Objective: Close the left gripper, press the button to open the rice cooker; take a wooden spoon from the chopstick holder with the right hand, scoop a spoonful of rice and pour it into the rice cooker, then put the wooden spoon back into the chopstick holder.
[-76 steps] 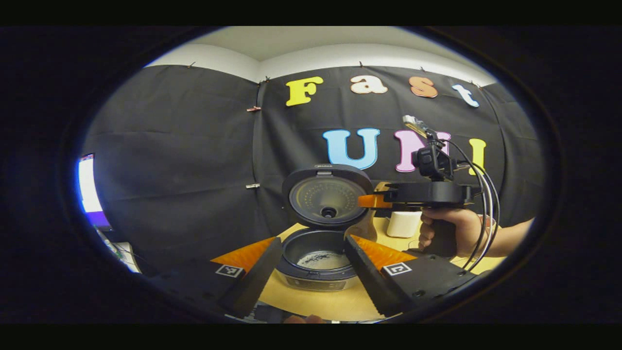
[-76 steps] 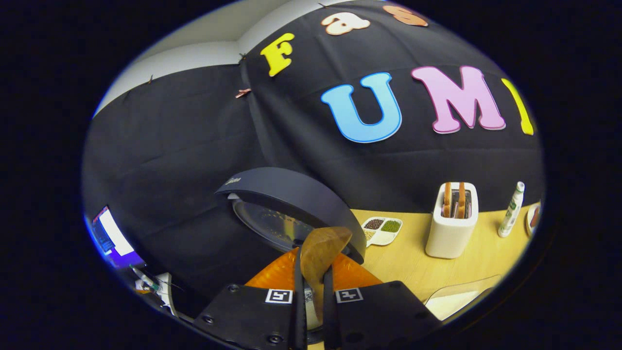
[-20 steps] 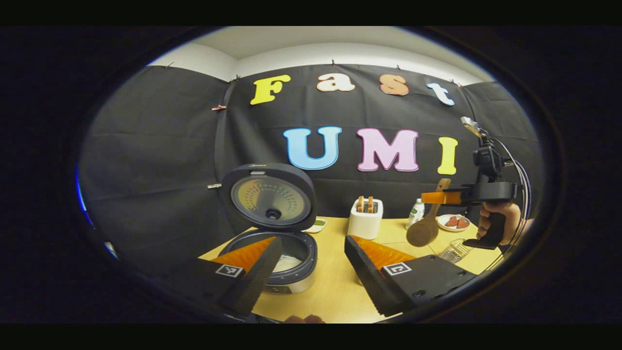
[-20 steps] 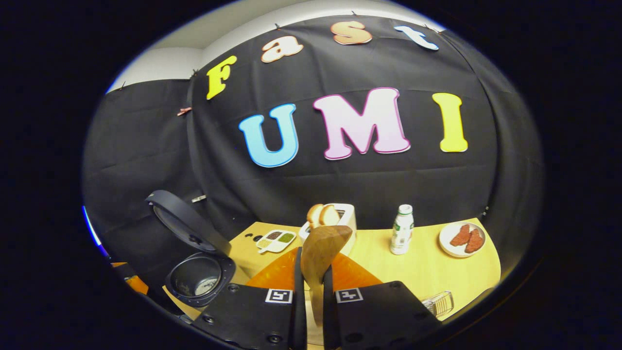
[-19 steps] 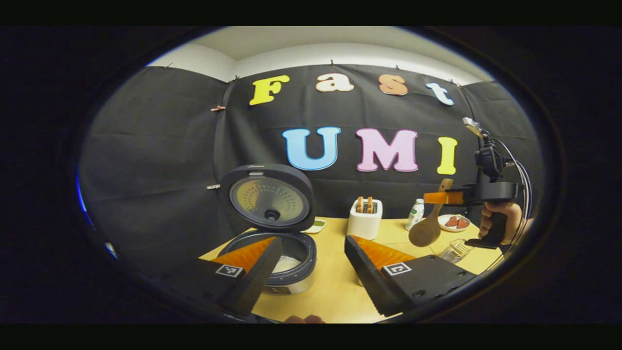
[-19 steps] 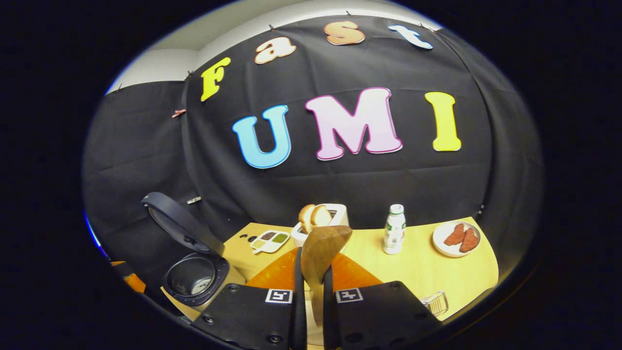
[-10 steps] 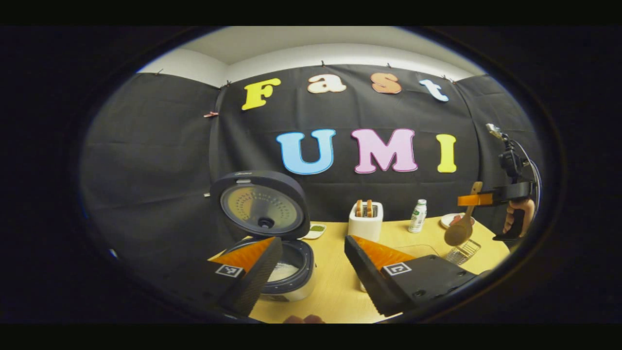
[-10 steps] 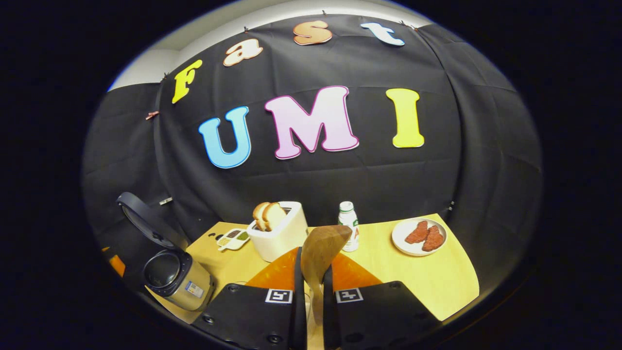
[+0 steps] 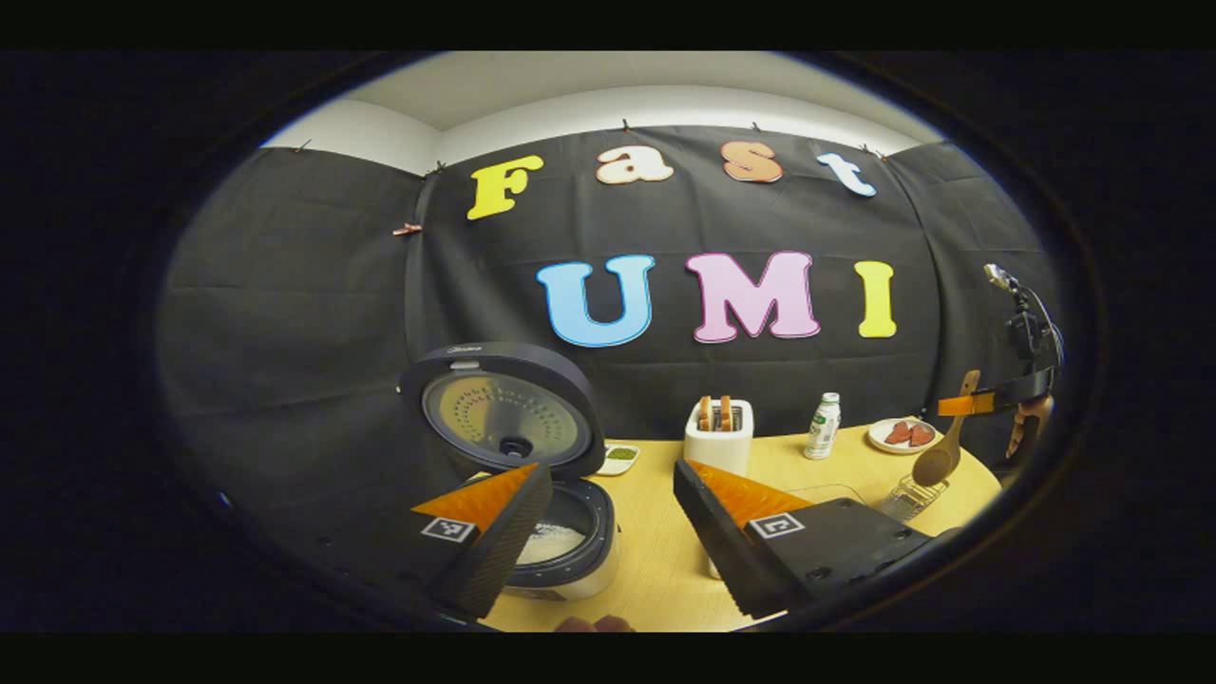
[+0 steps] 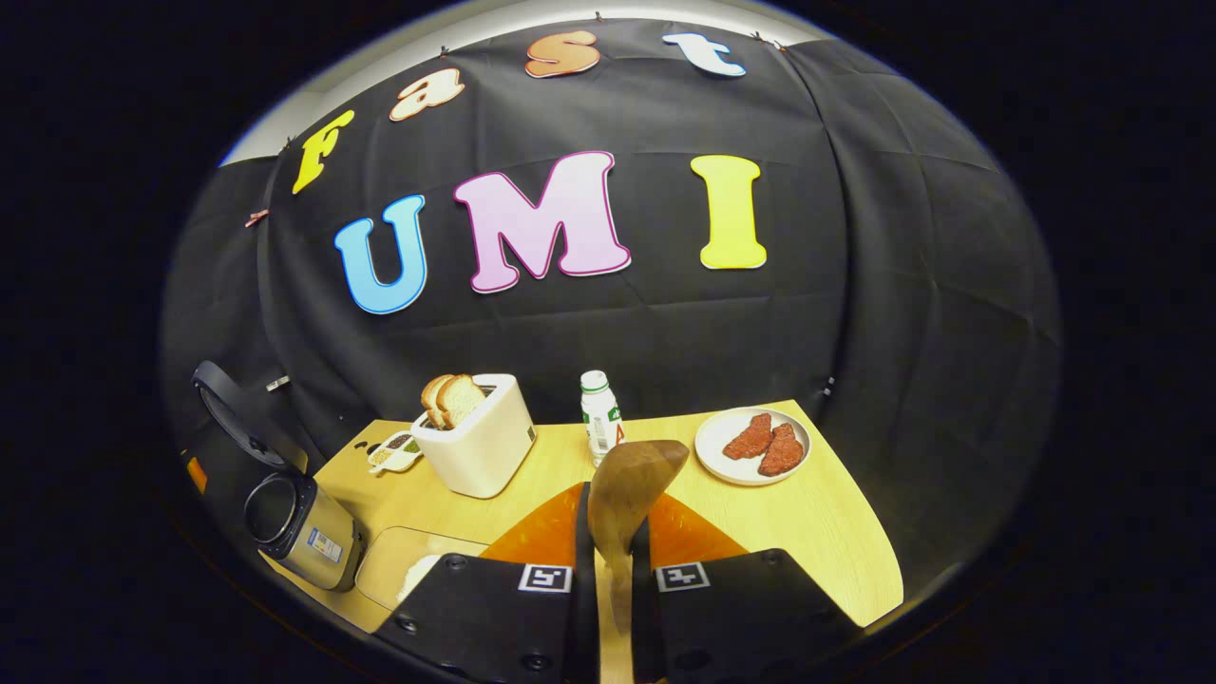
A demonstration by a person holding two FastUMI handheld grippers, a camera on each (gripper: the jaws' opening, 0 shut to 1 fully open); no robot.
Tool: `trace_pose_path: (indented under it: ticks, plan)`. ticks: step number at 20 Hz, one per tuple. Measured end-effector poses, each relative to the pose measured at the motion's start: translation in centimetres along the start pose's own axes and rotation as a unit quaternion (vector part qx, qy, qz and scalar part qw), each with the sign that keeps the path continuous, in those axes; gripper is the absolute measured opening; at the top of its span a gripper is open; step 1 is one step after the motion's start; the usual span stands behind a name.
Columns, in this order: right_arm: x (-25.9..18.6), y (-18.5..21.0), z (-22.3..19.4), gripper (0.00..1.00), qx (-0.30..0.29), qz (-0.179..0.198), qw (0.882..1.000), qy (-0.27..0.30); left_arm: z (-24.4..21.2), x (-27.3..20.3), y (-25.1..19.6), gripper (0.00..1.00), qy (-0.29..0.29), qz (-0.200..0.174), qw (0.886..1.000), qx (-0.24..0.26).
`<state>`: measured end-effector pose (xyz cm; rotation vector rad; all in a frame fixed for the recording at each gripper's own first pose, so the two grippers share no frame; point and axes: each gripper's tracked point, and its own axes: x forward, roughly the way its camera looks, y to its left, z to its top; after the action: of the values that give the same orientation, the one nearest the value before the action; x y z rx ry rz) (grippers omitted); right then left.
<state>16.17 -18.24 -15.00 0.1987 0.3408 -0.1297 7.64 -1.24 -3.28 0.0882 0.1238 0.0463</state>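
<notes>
R tool (image 10: 608, 560) is clamped on the wooden spoon (image 10: 622, 503), both fingers pressed to the handle, whose end sticks up between them in the right gripper view. In the left gripper view the same spoon hangs bowl-down just above the wire chopstick holder (image 9: 910, 496) at the desk's right edge; 0.5 s ago it was higher and further left, and 3.8 s ago it was at the rice cooker. L tool (image 9: 608, 532) has its fingers spread wide w/ nothing between them, as before. Rice cooker (image 9: 556, 537) sits at the desk's left end, lid up, white rice in the pot; in the right gripper view it has slid to the far left edge vs 0.5 s ago. Behind on the desk (image 10: 836, 532): toaster (image 10: 475, 446) w/ bread, small bottle (image 10: 600, 413), plate (image 10: 750, 470) w/ two reddish pieces, divided dish (image 10: 394, 454) next to the toaster.
</notes>
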Motion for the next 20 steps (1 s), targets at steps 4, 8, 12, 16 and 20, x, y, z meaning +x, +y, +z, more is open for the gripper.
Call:
trace_pose_path:
  ticks: [4,8,12,16,20]
  plan:
    - [0.1,-1.1,-2.2,0.17,-0.003,-0.014,1.000,0.021,-0.3,-0.3,0.2,0.89,0.006,0.002,1.000,-0.003]
    - [-0.2,-1.6,-4.0,0.17,-0.004,-0.022,0.999,0.040,0.0,-0.8,0.3,0.89,0.003,-0.001,1.000,0.006]
    - [-0.7,-2.2,-5.6,0.17,0.001,-0.037,0.998,0.054,-0.1,-1.3,0.8,0.89,0.004,0.004,1.000,0.004]
    - [-1.1,-3.1,-7.4,0.17,0.008,-0.053,0.996,0.077,0.0,-2.0,1.3,0.89,0.003,0.007,1.000,0.005]
    - [-1.3,-4.0,-8.4,0.20,0.008,-0.072,0.994,0.085,-0.1,-2.7,1.6,0.89,0.006,0.010,1.000,0.002]
